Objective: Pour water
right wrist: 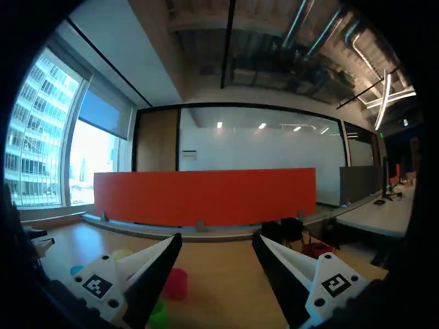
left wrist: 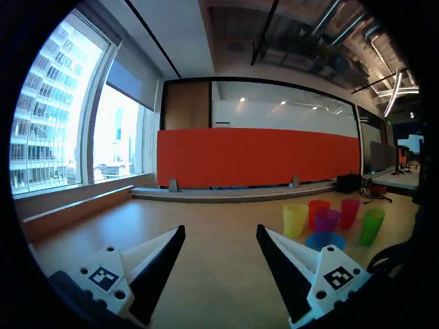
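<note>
In the left gripper view, several plastic cups stand grouped on the wooden table to the right: a yellow cup [left wrist: 294,219], an orange cup [left wrist: 317,211], a purple cup [left wrist: 327,220], a pink cup [left wrist: 349,213], a green cup [left wrist: 371,226] and a low blue cup [left wrist: 325,240]. My left gripper [left wrist: 220,231] is open over bare table, left of the cups. My right gripper [right wrist: 217,239] is open too. Past its left finger I see a pink cup [right wrist: 176,283], a green cup [right wrist: 159,315], a yellow-green rim [right wrist: 122,254] and a blue rim [right wrist: 76,270].
An orange divider panel [left wrist: 258,156] runs along the table's far edge. Large windows [left wrist: 55,120] line the left side. Another desk [right wrist: 378,216] with monitors stands at the right. The other gripper's tip [right wrist: 41,241] shows at the left edge of the right gripper view.
</note>
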The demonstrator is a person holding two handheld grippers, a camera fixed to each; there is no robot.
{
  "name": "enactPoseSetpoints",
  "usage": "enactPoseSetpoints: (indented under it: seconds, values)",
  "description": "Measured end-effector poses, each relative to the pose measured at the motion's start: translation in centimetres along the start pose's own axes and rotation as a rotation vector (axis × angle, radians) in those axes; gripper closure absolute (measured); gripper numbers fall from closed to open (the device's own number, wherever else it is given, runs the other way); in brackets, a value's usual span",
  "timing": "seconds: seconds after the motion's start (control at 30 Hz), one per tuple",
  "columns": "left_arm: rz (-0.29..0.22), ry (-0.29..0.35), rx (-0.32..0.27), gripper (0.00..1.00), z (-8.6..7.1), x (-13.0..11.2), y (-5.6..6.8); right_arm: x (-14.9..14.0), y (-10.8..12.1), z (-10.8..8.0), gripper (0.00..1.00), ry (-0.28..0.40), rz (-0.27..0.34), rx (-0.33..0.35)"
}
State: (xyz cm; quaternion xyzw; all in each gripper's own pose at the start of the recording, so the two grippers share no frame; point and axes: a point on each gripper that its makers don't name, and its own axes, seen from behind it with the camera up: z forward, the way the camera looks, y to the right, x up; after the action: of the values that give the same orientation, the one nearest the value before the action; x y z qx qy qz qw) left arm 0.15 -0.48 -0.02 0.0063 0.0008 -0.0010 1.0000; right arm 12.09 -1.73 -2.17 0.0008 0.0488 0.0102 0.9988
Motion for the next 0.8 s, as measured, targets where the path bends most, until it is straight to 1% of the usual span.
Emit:
enactPoseSetpoints:
  seconds: [0.37, 0.6, 0.8]
  values:
    - [0.001, -0.001, -0.002, 0.04, 0.02, -0.06, 0.03, -0.06, 0.37, -0.16, 0.01, 0.003, -0.009, 0.003]
    - [0.001, -0.002, -0.002, 0.04, 0.07, -0.01, 0.06, -0.06, 0.12, -0.19, 0.01, 0.014, -0.036, 0.024]
    - [0.002, -0.002, -0.001, 0.04, 0.04, -0.04, 0.09, -0.46, 0.1, 0.18, 0.0, 0.025, -0.069, 0.036]
